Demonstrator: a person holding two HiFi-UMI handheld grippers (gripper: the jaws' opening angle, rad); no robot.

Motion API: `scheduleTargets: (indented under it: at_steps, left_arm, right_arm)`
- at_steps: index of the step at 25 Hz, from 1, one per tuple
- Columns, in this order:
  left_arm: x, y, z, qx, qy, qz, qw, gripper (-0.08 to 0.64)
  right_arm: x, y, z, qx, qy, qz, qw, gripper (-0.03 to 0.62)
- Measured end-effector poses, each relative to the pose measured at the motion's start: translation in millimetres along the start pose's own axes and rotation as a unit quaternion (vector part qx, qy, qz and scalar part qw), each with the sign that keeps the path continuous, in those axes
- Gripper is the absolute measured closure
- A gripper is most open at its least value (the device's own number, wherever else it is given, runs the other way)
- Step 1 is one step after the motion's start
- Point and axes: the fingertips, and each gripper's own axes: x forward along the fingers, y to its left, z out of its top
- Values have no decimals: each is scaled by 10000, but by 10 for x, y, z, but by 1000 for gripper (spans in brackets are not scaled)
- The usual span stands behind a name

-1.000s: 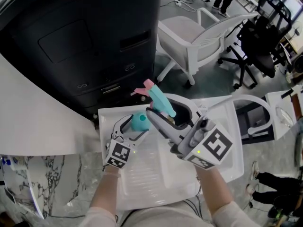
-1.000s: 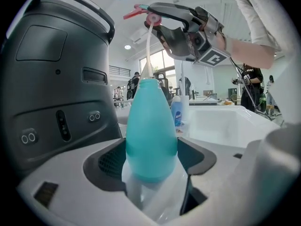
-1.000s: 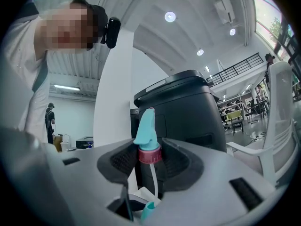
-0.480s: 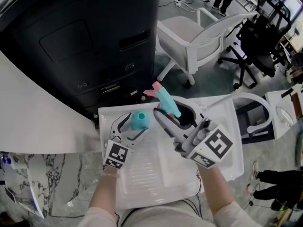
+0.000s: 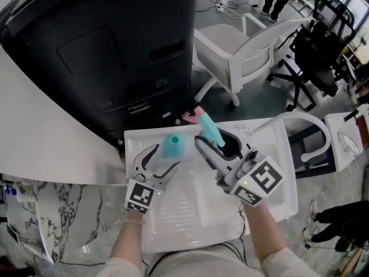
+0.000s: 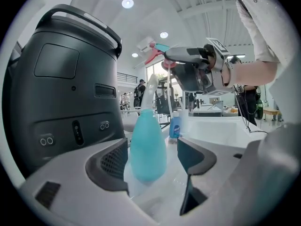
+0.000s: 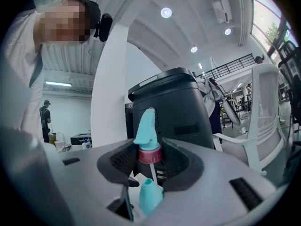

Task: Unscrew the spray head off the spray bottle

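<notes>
In the head view, the spray bottle (image 5: 173, 146) stands upright and headless on the white desk (image 5: 190, 212). It is just ahead of the left tongs (image 5: 161, 158), which gape wide and grip nothing. The right tongs (image 5: 212, 145) hold the spray head (image 5: 209, 128) up beside it.

In the left gripper view, the bottle sits between the spread jaws with a gap on one side. We judge it light, thin-walled and easy to tip. It is best taken low on the broad body with a gentle squeeze.

In the right gripper view, the jaws pinch the pink collar (image 7: 149, 153). We judge it stiff, and a sound place to hold. The thin dip tube (image 7: 151, 173) below looks bendy, so we would leave it alone.
</notes>
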Motion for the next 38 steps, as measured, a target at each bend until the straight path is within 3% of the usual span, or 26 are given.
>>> scheduleTargets:
  at_steps: [4, 10, 14, 23, 38]
  left_arm:
    - [-145, -46, 26, -43, -23, 94, 9999, 250]
    - [-373, 88, 88, -98, -163, 651, 9977, 441]
    - [-512, 164, 198, -301, -333, 949, 9945, 522]
    - [-703, 192, 358, -510, -508, 1302, 9889, 555]
    - [-885, 212, 644, -710, -811, 1542, 9821, 555]
  right_arm:
    - [-62, 45, -99, -22, 122, -6, 9999, 437]
    - [-118, 118, -220, 29, 229, 5, 9997, 437]
    - [-163, 151, -253, 44, 259, 12, 9997, 437]
    - [-247, 237, -367, 24, 335, -15, 9994, 437]
    - [-347, 265, -331, -30, 236, -153, 9996, 437]
